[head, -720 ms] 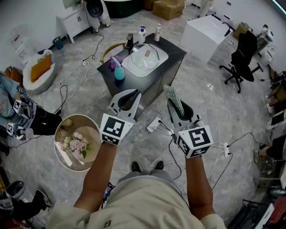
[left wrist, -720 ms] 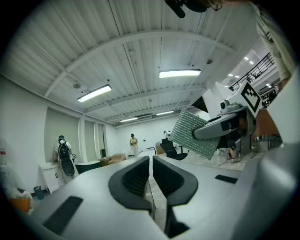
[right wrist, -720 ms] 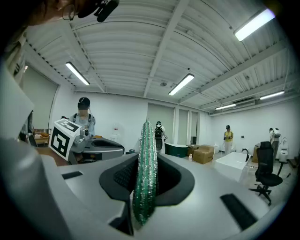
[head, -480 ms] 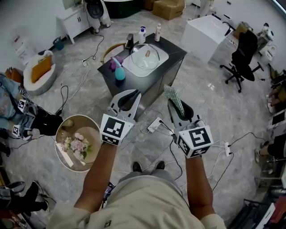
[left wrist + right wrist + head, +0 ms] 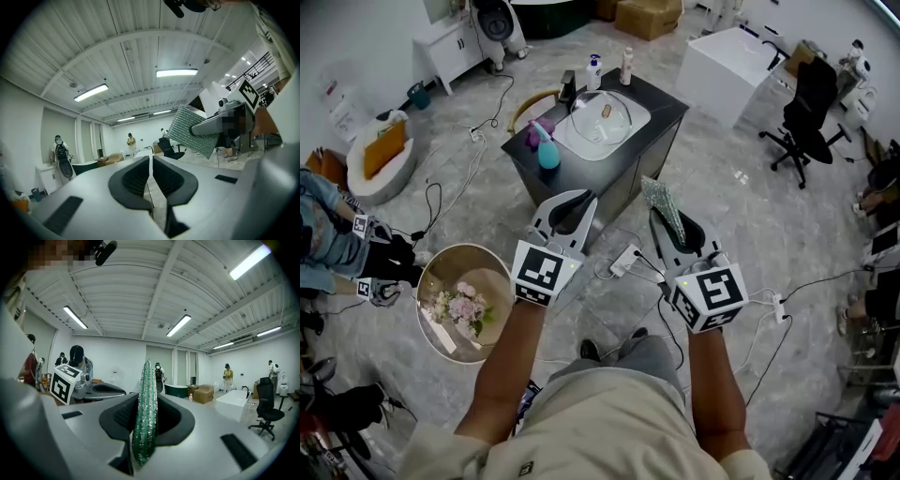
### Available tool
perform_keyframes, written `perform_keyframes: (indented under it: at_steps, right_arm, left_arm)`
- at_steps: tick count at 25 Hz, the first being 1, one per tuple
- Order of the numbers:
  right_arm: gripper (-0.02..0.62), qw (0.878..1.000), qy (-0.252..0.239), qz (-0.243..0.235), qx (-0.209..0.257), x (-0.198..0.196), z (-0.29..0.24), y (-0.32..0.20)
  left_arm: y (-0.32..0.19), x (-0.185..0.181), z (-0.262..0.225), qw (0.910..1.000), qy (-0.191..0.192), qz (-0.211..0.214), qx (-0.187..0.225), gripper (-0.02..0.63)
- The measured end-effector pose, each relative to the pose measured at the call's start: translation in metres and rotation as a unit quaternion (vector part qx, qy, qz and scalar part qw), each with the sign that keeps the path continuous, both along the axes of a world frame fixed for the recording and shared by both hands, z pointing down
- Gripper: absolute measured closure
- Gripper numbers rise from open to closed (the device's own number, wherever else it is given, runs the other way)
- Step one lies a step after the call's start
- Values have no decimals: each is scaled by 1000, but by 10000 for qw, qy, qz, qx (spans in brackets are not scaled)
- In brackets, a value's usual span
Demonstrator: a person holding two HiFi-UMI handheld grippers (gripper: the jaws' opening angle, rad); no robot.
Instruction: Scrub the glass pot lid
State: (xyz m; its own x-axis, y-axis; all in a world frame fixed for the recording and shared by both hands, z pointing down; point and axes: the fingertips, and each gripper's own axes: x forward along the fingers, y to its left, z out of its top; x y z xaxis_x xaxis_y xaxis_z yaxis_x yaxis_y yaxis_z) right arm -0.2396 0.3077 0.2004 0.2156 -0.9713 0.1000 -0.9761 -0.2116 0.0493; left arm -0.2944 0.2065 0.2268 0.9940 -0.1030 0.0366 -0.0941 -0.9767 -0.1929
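The glass pot lid (image 5: 606,116) lies in a white basin (image 5: 630,126) on a small dark counter (image 5: 667,106), far ahead of both grippers. My right gripper (image 5: 667,217) is shut on a glittery green scrub pad (image 5: 662,204), which stands edge-on between the jaws in the right gripper view (image 5: 145,408). My left gripper (image 5: 575,206) is shut with nothing in it; its jaws meet in the left gripper view (image 5: 151,174). Both grippers are held level side by side, well short of the counter. The pad (image 5: 196,132) also shows in the left gripper view.
On the counter stand a teal spray bottle (image 5: 548,150), a purple object (image 5: 533,133) and two bottles (image 5: 595,71) at the back. A round tub of flowers (image 5: 460,300) sits on the floor at left. Cables and a power strip (image 5: 624,262) lie ahead. A black office chair (image 5: 806,117) stands at right.
The view has shifted slightly forward. A person at the far left has moved. Both grippers keep their pose and hold.
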Motion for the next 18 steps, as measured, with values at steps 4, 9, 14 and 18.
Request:
perform_keyframes:
  at_steps: [4,9,14,18]
  right_arm:
    - [512,9999,-100,-49,24,17,3,-3]
    - [512,9997,-207,-132,31,54,15,-12]
    - [512,9991,-342,-228,86,107,21,-22]
    - [512,9985,-411,-350,103,154,26,-24]
  left_arm:
    - [0,15,2,10000,-40,17,11,569]
    - [-11,45,13,9998,-174,-120,6,570]
    - [-21,91,17,9992,-317,-249,38,570]
    - [-20,138,17,9988,-360,-324,22,571]
